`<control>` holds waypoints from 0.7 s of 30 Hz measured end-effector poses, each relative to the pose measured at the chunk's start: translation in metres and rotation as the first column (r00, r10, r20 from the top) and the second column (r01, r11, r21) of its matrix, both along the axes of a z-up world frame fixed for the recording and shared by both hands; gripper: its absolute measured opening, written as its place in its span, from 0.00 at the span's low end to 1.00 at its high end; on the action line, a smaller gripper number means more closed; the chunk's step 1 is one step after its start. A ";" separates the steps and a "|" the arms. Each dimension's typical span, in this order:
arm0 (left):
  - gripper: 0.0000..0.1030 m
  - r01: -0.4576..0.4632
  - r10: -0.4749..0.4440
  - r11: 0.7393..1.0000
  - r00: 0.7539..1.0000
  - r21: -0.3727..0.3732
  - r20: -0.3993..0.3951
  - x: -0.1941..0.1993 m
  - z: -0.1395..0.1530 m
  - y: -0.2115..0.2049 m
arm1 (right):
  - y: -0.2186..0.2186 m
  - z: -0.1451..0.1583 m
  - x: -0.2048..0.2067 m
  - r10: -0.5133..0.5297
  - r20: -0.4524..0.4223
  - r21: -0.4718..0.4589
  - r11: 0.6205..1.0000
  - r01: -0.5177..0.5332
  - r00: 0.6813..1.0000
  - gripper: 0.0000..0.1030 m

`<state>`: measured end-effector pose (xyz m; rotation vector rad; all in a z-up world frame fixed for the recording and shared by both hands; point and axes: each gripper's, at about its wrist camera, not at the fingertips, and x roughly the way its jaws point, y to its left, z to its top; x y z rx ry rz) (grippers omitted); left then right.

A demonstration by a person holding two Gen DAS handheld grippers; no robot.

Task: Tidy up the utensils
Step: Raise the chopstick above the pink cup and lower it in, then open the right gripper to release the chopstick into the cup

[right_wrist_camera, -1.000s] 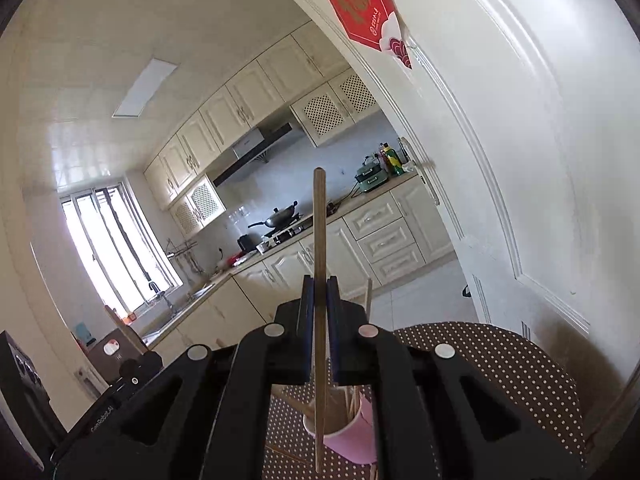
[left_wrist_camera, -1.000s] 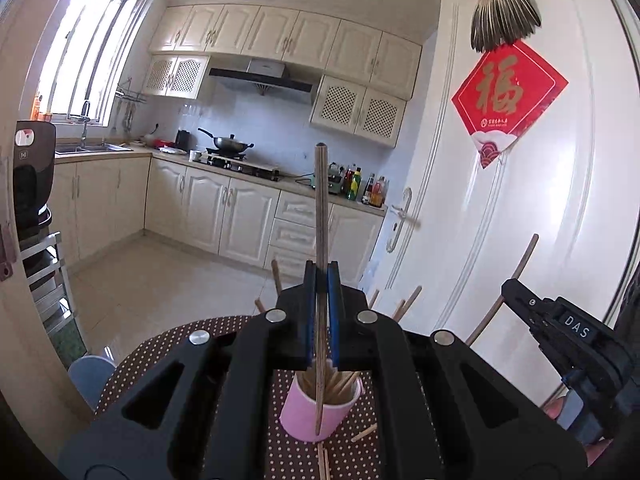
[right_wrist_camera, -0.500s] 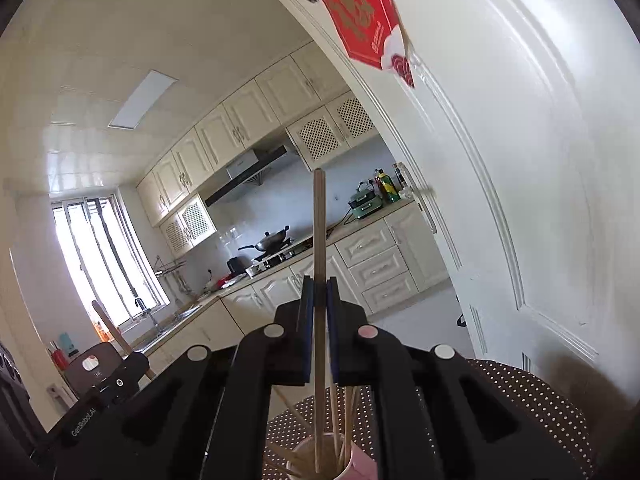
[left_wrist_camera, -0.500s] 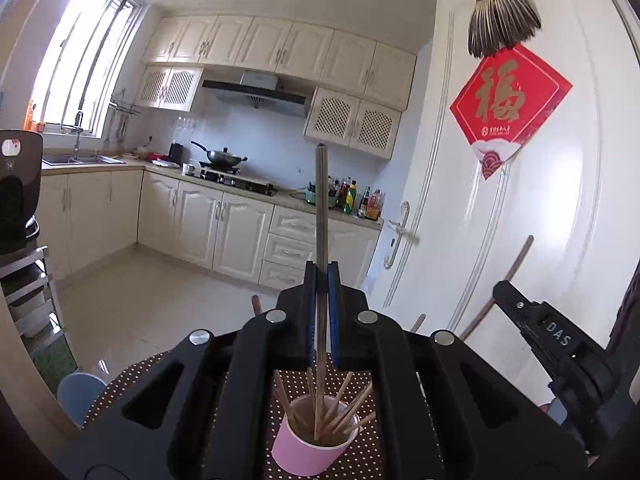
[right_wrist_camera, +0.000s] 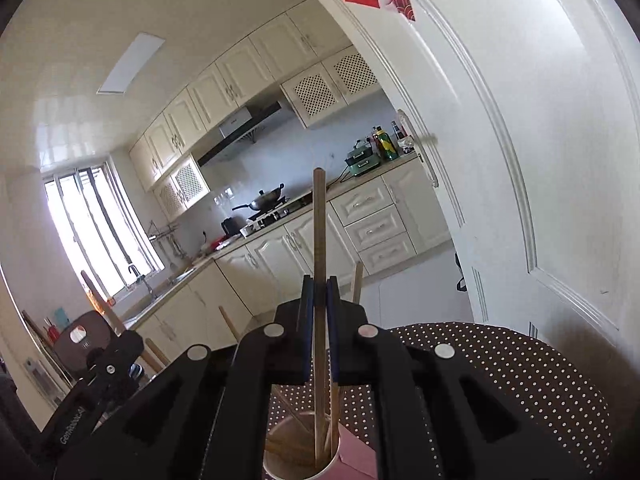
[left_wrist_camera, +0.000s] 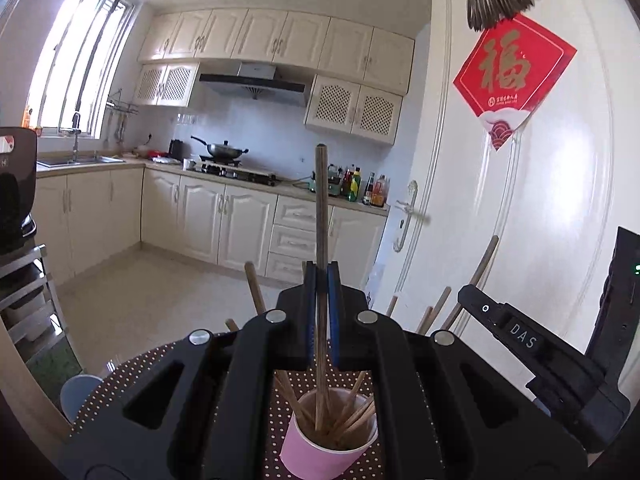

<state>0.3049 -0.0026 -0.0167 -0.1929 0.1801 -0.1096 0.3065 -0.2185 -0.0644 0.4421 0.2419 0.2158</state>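
Over the last second both chopsticks had come down over the pink cup (left_wrist_camera: 326,446), their lower ends now inside its mouth among the sticks already standing there. The left gripper (left_wrist_camera: 321,312) was clamped tight on its chopstick (left_wrist_camera: 321,216), held upright; the right gripper (right_wrist_camera: 319,320) was likewise pinched closed on its own chopstick (right_wrist_camera: 319,232), tip down in the same cup. The cup stood on the dotted table (right_wrist_camera: 532,372), nearer in both views than a second before. That put the step close to done: judging by this, only letting go of both sticks remained
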 end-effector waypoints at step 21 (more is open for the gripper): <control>0.06 0.057 -0.054 0.998 0.992 0.018 -0.110 0.032 -0.039 -0.005 | 0.027 -0.029 0.013 0.036 -0.098 -0.112 0.993 -0.047 0.995 0.05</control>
